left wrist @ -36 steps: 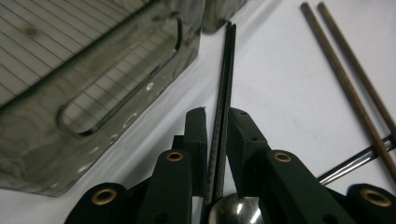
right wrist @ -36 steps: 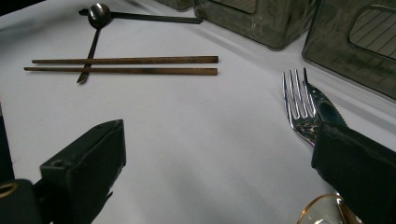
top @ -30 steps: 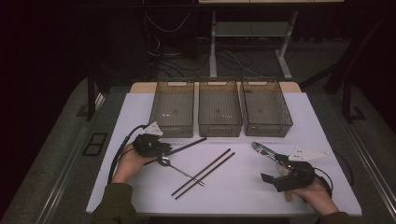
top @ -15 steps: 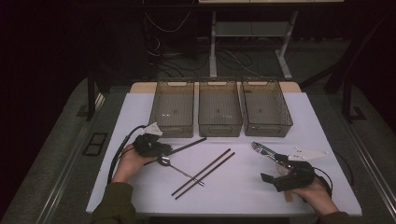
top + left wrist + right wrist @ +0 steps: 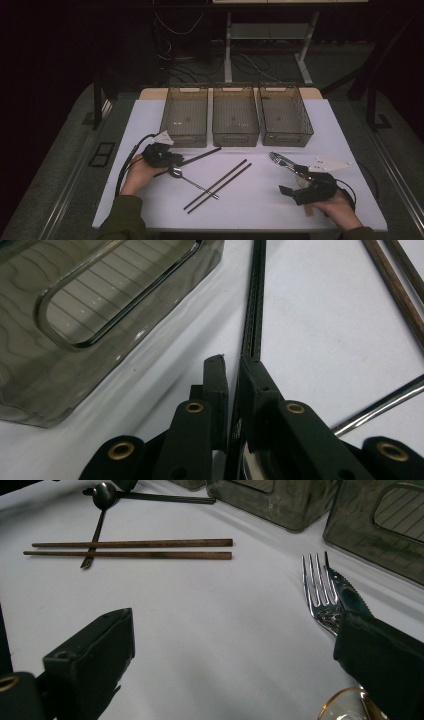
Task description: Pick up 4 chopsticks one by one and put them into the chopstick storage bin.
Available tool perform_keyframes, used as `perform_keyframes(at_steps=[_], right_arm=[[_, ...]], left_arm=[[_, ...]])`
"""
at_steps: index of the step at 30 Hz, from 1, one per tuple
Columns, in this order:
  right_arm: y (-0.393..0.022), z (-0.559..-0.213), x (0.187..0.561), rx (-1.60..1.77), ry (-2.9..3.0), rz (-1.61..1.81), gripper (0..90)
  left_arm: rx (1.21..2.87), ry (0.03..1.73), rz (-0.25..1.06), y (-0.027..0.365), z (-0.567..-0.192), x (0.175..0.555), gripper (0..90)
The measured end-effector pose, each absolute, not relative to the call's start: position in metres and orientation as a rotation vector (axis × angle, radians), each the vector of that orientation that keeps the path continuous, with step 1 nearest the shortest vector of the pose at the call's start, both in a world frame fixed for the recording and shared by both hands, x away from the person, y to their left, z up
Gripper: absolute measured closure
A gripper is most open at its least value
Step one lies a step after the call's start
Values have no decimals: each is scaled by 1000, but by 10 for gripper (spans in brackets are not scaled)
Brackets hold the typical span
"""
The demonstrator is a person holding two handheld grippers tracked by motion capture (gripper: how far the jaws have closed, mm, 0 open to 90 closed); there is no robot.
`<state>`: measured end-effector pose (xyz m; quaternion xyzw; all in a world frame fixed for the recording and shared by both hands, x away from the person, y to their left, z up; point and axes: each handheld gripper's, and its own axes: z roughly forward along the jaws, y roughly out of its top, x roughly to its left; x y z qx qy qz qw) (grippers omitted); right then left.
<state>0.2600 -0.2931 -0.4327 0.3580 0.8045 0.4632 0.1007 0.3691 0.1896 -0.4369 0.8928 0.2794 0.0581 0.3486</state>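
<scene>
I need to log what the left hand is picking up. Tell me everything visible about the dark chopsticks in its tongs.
The dark chopsticks are a thin black pair lying side by side, matte, with a fine dotted pattern along them. They lie flat on the white table, running from the left tongs toward the left bin. The tongs' jaws are closed on their near end. The spoon lies just beside them.

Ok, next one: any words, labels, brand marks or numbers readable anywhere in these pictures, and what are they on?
None can be read.
Three bins: no label or print shows.
Dark chopsticks between the left gripper's jaws: a fine pattern, no letters.
Fork, knife, spoon, brown chopsticks: no marks.
Right gripper: nothing printed.
</scene>
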Motion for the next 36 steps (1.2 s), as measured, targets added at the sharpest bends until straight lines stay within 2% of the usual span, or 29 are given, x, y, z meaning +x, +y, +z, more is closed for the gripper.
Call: perform_keyframes(at_steps=[20, 36], right_arm=[[-293, -433, 260, 1056, 2377, 1369, 32], [-293, -432, 259, 1061, 2381, 1368, 32]], left_arm=[[2324, 712, 162, 185, -442, 368, 824], [2338, 607, 191, 188, -443, 367, 853]])
